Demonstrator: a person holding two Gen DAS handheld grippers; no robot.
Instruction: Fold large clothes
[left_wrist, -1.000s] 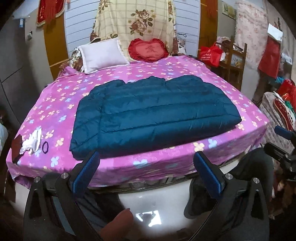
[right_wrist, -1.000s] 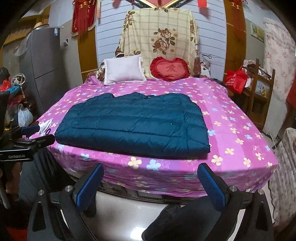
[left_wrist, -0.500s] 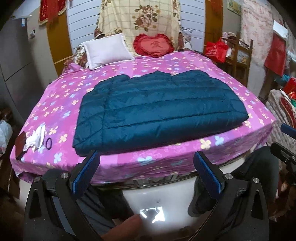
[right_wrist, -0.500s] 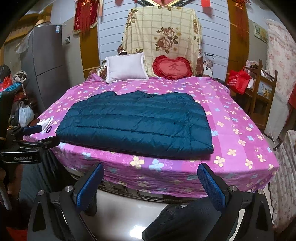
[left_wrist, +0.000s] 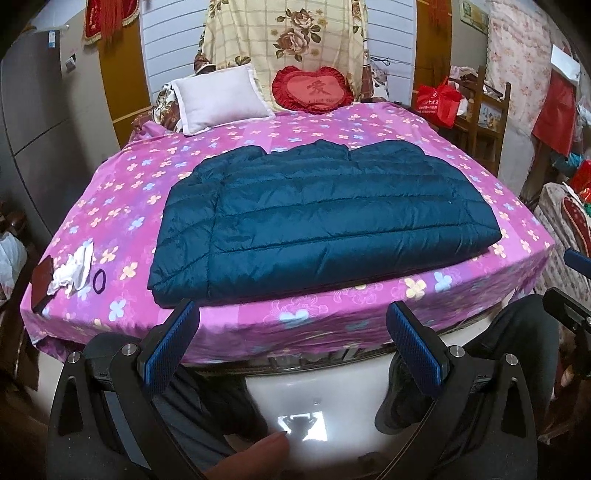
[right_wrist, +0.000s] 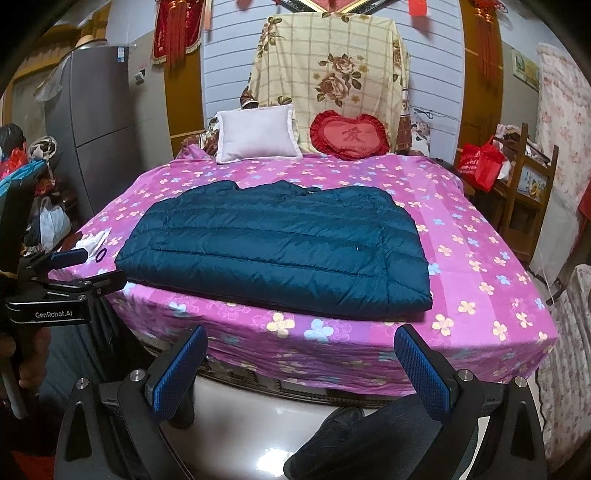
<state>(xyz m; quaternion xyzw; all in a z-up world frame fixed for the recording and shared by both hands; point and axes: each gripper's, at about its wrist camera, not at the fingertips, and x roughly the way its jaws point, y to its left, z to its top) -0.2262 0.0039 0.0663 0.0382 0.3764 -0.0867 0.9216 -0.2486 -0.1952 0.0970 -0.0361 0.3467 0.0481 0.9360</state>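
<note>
A dark teal quilted down jacket (left_wrist: 325, 218) lies flat on the pink flowered bed (left_wrist: 122, 206), with a sleeve folded over its left part. It also shows in the right wrist view (right_wrist: 280, 251). My left gripper (left_wrist: 295, 339) is open and empty, held off the bed's front edge below the jacket's hem. My right gripper (right_wrist: 303, 365) is open and empty, also off the front edge. The left gripper shows at the left of the right wrist view (right_wrist: 70, 273).
A white pillow (left_wrist: 218, 98) and a red heart cushion (left_wrist: 314, 90) sit at the head of the bed. Crumpled tissue (left_wrist: 72, 271), a hair tie (left_wrist: 99, 280) and a dark wallet (left_wrist: 40, 282) lie at the bed's front left corner. A wooden shelf (right_wrist: 528, 192) stands right.
Both grippers have drawn slightly back from the bed and tilted up, so the jacket sits a little higher and farther in view. The jacket has not moved.
</note>
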